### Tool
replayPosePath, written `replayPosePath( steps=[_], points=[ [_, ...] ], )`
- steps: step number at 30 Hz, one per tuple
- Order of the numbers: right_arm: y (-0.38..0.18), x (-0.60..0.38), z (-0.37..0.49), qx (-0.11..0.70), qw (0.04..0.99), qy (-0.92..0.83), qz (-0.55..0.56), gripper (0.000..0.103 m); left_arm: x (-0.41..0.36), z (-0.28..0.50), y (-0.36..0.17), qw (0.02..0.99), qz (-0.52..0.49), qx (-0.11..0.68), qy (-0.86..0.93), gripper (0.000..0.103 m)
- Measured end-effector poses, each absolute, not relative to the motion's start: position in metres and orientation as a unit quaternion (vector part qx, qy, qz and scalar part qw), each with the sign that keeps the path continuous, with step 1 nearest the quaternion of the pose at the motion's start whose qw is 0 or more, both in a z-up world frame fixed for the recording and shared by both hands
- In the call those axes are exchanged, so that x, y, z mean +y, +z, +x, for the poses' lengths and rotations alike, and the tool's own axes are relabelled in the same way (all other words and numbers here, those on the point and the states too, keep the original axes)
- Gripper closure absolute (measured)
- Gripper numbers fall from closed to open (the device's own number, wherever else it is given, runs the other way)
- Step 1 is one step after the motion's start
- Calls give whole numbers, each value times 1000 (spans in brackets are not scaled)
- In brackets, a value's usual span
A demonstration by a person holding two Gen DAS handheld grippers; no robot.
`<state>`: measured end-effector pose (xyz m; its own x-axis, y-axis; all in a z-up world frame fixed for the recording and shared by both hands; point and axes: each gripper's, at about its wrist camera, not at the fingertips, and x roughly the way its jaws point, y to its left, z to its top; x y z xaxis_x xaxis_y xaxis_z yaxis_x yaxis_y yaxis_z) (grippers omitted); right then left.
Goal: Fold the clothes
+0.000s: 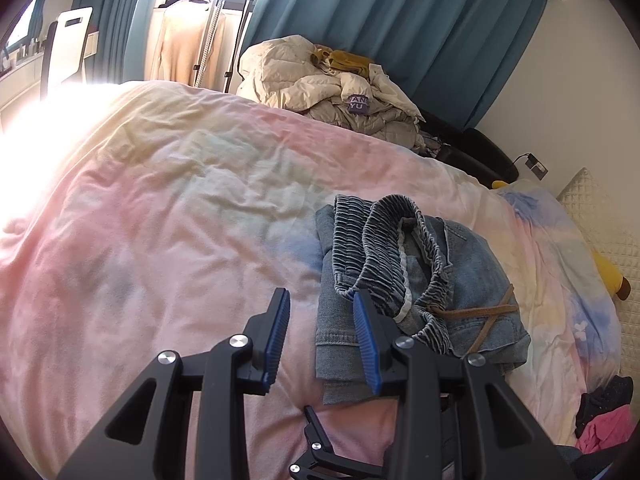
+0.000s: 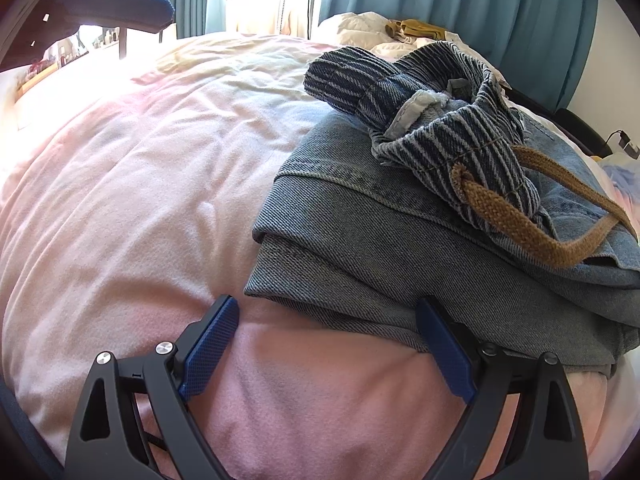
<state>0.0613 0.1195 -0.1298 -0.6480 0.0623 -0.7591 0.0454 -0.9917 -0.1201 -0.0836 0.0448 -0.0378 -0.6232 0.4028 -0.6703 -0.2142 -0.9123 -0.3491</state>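
folded jeans (image 2: 400, 248) just ahead-right of right gripper (image 2: 326, 308), the nearer | both jaws apart, empty | left gripper (image 1: 322, 300) higher

bed (image 1: 160, 200) with pastel duvet; on it folded denim jeans (image 1: 460, 264), cream jacket heap (image 1: 320, 80), pink-black clothes (image 1: 604, 424)

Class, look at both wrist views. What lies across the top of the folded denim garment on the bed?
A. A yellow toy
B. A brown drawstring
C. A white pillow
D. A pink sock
B: a brown drawstring trails from the gathered waistband over the folded denim garment.
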Motion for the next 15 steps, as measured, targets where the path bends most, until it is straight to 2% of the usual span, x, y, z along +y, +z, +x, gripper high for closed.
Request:
replayPosePath(
  steps=[8,12,15],
  points=[
    [-129,120,66,-71,11,900,-430,5,43,-84,-31,175,-388,-111,898,69],
    [-116,131,64,-66,-41,873,-482,5,36,-80,-16,174,-365,-104,908,69],
    [-91,146,85,-29,-89,864,-495,10,32,-80,-7,173,-351,-96,915,69]
  ],
)
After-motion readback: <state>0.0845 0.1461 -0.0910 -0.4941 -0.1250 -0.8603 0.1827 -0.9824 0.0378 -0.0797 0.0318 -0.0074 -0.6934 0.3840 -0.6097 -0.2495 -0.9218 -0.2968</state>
